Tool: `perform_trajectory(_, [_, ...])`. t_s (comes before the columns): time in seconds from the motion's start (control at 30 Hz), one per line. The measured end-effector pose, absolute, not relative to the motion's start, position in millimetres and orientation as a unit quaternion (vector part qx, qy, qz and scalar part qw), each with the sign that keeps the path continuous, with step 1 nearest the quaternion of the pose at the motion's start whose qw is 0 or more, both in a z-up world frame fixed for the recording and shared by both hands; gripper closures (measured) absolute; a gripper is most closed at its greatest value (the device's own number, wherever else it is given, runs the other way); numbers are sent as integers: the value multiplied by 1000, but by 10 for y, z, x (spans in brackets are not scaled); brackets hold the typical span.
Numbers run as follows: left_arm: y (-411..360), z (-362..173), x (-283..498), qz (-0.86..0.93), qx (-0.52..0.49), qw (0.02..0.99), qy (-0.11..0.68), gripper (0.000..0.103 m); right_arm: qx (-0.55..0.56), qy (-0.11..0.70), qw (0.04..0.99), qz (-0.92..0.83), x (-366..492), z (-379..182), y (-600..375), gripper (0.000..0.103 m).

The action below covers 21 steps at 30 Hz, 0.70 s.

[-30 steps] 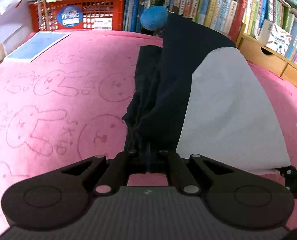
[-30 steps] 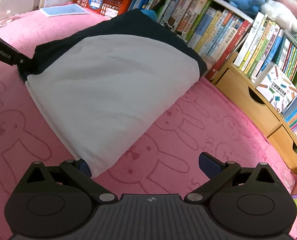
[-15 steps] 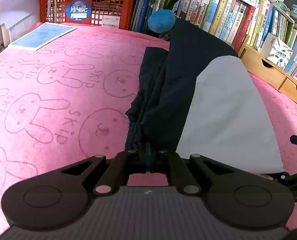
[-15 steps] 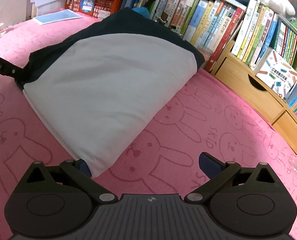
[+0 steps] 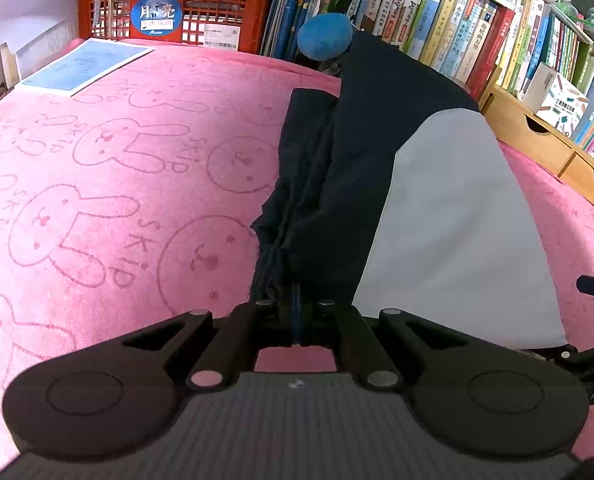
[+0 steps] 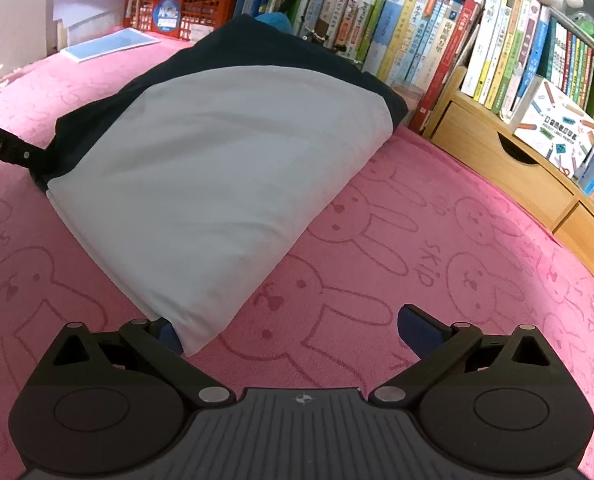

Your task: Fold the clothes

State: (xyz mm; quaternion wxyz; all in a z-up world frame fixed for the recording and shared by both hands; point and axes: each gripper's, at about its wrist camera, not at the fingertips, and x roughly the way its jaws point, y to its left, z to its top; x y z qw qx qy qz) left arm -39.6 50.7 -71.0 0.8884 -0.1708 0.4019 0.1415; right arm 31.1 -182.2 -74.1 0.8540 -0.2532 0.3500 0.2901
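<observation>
Garment [image 5: 449, 216] on pink blanket [image 5: 117, 184] — left gripper [image 5: 295, 312] jaws clamped on its dark edge, right gripper [image 6: 293, 330] jaws wide apart.

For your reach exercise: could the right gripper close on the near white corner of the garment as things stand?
Probably yes: the right gripper is open, and the garment corner lies by its left finger, uncovered.

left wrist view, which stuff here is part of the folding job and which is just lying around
In the job:
- black and white garment
- left gripper, shut on its dark edge
- right gripper, open

Lying about:
- blue sheet
- red crate
- books
</observation>
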Motion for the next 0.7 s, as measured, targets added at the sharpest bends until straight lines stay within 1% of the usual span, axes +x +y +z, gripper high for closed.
perform_trajectory(0.27, [513,-694,-377,141,-168,884,413,100,-291,341,843,296,285,-717,-1748,0])
perform_trajectory(0.7, [508,-696,-390,135,-160,887,412,100,-304,338,841,291,257,-705,-1729,1])
